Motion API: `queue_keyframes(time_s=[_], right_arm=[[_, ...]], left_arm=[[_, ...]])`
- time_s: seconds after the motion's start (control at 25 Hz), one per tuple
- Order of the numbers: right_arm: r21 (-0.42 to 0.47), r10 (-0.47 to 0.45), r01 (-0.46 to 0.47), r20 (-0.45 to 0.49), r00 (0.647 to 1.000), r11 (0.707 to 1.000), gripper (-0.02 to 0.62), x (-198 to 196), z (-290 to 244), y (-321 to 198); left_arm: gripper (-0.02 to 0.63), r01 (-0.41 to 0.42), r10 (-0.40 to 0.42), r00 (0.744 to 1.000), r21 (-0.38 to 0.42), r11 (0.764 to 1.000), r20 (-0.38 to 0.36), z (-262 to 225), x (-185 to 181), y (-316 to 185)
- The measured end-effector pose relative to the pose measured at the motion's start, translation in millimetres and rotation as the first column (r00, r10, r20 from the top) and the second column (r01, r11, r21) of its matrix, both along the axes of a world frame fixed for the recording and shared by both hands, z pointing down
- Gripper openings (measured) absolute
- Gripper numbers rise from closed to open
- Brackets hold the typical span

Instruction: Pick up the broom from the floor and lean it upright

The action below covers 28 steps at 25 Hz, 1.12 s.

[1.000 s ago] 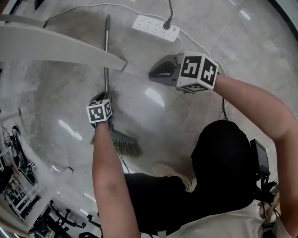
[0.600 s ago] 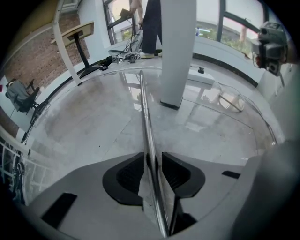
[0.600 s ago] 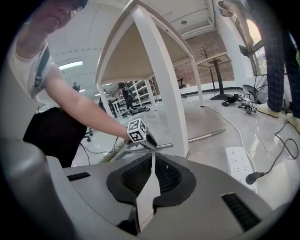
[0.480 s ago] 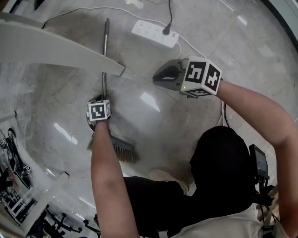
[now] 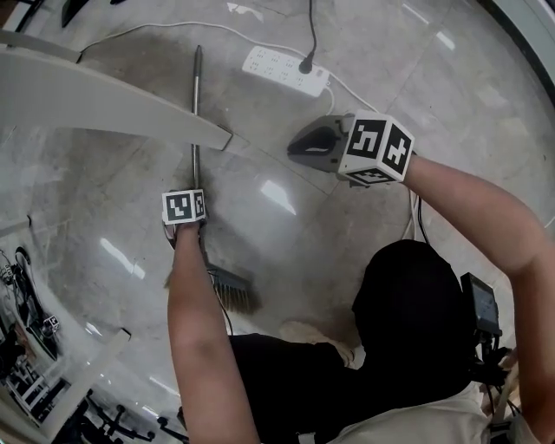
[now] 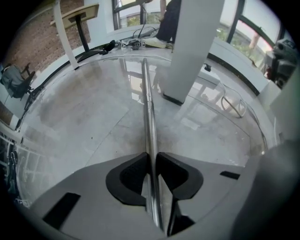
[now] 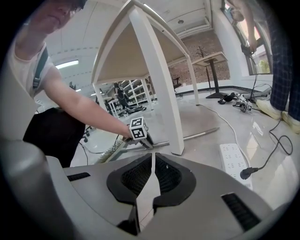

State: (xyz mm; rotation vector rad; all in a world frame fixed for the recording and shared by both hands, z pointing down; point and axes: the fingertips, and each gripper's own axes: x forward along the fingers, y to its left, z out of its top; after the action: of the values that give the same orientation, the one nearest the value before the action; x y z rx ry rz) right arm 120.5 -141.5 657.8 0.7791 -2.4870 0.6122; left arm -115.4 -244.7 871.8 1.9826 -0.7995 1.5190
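The left tool is closing on the silver-handled bristle broom lying on the grey floor; the right tool hangs clenched, empty.

Glossy grey floor, white table leg, white power strip, brick wall, bright windows

1. The left claw points steeply down at the floor. Its jaws are closing, with the broom handle between them and both dark pads against it.
2. The metal handle lies flat on the glossy grey floor and runs straight away from the claw.
3. A white post stands just right of the handle, farther along.
4. A looped pale cable lies on the floor, well off to the right.
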Motion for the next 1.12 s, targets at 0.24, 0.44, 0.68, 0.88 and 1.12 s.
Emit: queue_keyframes(time_s=[0.24, 0.44, 0.68, 0.88, 1.12], right_arm=[[0.034, -0.036, 0.036, 0.023, 0.999, 0.999, 0.032, -25, -15, -9], [0.094, -0.089, 0.085, 0.036, 0.995, 0.992, 0.032, -63, -31, -19], [0.16, -0.159, 0.148, 0.061, 0.985, 0.976, 0.032, -107, -57, -20], [0.187, -0.233, 0.222, 0.039, 0.972, 0.957, 0.032, -129, -68, -13], [0.221, -0.3, 0.282, 0.052, 0.953, 0.934, 0.032, -154, -88, 0]], left_arm=[[0.083, 0.037, -0.037, 0.999, 0.029, 0.999, -0.005, -46, -40, -16], [0.08, 0.104, -0.089, 0.987, 0.104, 0.989, -0.137, -92, -70, -14], [0.078, 0.14, -0.089, 0.97, 0.222, 0.965, -0.228, -130, -109, 25], [0.078, 0.145, -0.032, 0.952, 0.355, 0.924, -0.305, -172, -134, 58], [0.077, 0.168, 0.025, 0.921, 0.456, 0.874, -0.388, -239, -148, 115]])
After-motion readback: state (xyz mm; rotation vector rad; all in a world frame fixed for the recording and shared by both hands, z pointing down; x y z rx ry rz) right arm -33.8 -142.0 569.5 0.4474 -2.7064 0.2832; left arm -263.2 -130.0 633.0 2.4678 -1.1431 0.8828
